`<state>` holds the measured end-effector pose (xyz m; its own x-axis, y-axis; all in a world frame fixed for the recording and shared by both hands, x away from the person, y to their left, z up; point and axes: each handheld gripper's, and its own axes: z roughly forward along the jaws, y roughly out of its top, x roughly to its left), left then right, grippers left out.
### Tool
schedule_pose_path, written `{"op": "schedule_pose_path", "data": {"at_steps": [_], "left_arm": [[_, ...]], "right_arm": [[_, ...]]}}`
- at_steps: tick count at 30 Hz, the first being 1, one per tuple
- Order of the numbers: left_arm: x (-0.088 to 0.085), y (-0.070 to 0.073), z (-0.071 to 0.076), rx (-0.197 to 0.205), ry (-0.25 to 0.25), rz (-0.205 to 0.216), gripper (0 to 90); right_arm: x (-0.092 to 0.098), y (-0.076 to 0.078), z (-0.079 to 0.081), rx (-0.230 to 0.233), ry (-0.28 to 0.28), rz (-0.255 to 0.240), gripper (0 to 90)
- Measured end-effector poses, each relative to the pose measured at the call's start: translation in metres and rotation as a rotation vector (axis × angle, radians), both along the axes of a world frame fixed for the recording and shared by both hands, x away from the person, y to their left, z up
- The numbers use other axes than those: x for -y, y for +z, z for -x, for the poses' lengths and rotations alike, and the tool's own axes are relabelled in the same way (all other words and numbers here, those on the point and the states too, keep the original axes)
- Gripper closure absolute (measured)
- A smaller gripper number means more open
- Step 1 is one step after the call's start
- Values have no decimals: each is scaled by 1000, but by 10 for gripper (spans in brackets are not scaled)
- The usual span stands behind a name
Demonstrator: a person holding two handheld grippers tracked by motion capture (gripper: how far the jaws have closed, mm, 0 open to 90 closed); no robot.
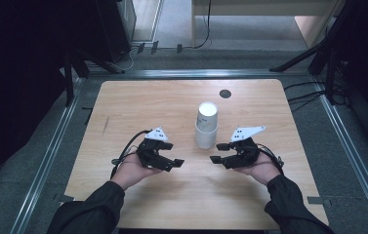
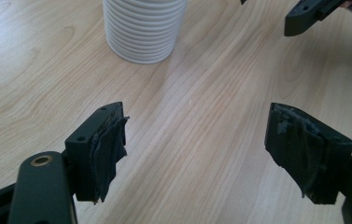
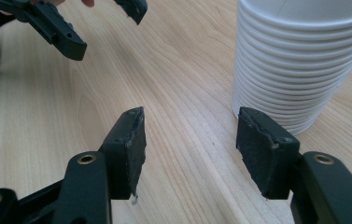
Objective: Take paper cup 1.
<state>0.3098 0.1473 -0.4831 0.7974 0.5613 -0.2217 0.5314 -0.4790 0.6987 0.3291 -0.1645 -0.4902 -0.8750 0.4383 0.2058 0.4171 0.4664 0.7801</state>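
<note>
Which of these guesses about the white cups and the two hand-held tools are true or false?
1. The cup stack stands upright on the table. True.
2. The left gripper holds a cup. False: nothing lies between its fingers.
3. The stack stands between the two grippers. True.
4. The right gripper is clamped on the stack. False: its fingers stand apart beside it, over bare wood.

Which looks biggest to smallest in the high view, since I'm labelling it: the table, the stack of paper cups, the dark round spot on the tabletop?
1. Table
2. Stack of paper cups
3. Dark round spot
The gaps are plain; nearness changes nothing.
</note>
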Motion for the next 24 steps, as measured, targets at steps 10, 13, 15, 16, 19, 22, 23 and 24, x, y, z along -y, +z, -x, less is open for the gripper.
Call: {"op": "schedule_pose_path", "data": {"at_steps": [10,13,15,16,19,22,23,24], "left_arm": [[-6,-2,-2,-34,10,-9,225],[-7,-1,-1,-19,11,-24,226],[-8,0,-1,-5,12,-13,228],[-9,0,-1,-8,12,-10,228],[-9,-1,-2,-13,10,-20,227],[-10,-1,-2,-10,4,-25,227],[-11,-1,-2,-9,3,-19,227],[-12,0,-2,-8,5,-14,227]], "right_arm": [[2,7,-4,5,15,42,400],[4,6,-3,3,39,41,416],[4,7,-2,13,47,59,453],[4,8,-1,12,54,62,455],[4,9,-2,-16,65,59,455],[5,10,-1,-15,88,43,460],[5,10,-1,-11,89,49,457],[5,10,-1,-14,88,52,450]]}}
